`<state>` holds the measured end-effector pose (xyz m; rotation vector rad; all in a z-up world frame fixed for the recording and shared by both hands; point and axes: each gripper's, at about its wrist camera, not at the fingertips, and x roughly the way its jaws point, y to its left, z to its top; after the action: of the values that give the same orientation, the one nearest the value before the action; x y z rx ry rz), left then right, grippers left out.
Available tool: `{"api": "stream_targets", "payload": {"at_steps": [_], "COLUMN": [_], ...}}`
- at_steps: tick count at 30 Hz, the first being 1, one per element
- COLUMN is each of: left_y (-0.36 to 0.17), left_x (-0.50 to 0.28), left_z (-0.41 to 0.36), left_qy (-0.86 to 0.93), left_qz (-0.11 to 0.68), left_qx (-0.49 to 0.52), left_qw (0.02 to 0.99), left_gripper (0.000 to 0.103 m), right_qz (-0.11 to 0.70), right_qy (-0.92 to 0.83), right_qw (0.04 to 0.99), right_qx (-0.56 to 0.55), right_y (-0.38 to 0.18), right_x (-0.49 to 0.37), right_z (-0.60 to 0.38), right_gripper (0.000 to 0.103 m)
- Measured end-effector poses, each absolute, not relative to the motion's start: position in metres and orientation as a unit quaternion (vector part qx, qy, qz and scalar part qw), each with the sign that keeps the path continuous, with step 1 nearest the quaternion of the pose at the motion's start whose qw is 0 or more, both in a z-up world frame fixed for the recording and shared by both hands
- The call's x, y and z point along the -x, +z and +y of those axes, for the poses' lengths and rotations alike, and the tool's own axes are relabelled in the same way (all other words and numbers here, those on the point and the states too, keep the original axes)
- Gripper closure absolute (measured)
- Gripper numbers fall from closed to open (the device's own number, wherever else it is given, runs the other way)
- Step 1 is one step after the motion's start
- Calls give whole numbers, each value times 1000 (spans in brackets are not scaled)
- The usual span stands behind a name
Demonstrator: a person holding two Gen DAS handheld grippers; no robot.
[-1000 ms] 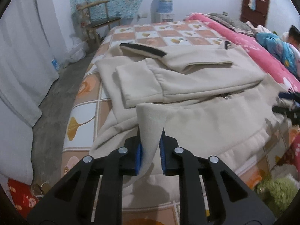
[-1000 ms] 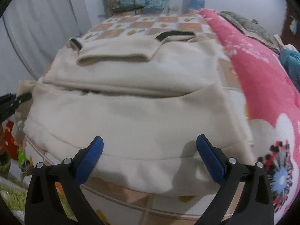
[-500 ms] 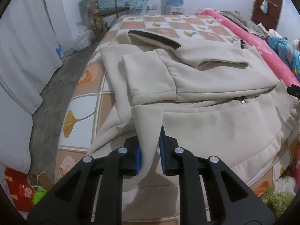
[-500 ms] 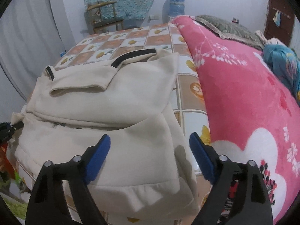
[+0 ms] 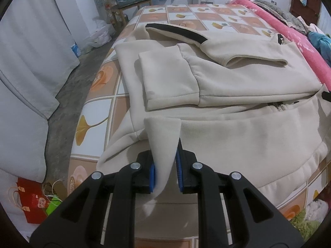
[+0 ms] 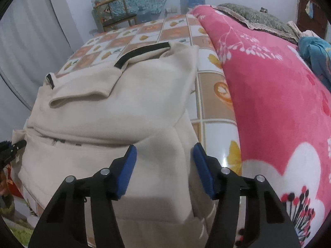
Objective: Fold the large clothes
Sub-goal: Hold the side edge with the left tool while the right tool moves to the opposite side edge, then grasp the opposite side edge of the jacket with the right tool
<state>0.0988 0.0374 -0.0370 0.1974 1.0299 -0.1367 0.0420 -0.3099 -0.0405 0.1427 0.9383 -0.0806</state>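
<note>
Big cream fleece jacket (image 5: 238, 86) lies spread on bed with orange-and-white tile-print sheet (image 5: 97, 111), ahead of both claws. Left claw (image 5: 165, 175) pinched tight on jacket's near hem corner, cloth standing up between blue pads. Right claw (image 6: 164, 169) wide open, holds nothing, jacket's other hem corner between its fingers. Pink flower blanket (image 6: 269, 103) just right of it.

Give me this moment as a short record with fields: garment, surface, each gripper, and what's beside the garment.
garment: cream jacket, partly folded, sleeves laid across the body
surface: bed with tiled-print sheet
left gripper: shut on the jacket's near hem corner, lifted
right gripper: open, fingers either side of the jacket's other hem corner, not clamped
beside garment: pink floral blanket on the right
</note>
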Motion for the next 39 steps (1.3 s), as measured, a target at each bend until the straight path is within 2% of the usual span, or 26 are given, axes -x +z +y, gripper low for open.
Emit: {"api": "stream_targets", "payload": {"at_steps": [13,20,39], "left_y": [-37,-38,-38], "left_x": [-101,-103,-105], "left_z": [36,35,35], "left_qy": [-56,-53,-51], "left_qz": [500,503,504], "left_qx": [-92,-94,-98], "left_qw": [859,858,856], "left_gripper": [87,87,87], "right_qz": [448,467,475], "right_qy": [-27,-43,-74], "right_qw": [892,883,876], "right_qx": [-45,-32,42], "right_y": [-35,-41,-47], "right_x": [-43,-37,-41], "right_z": [-300,-301,-284], "right_gripper": [54,69,70]}}
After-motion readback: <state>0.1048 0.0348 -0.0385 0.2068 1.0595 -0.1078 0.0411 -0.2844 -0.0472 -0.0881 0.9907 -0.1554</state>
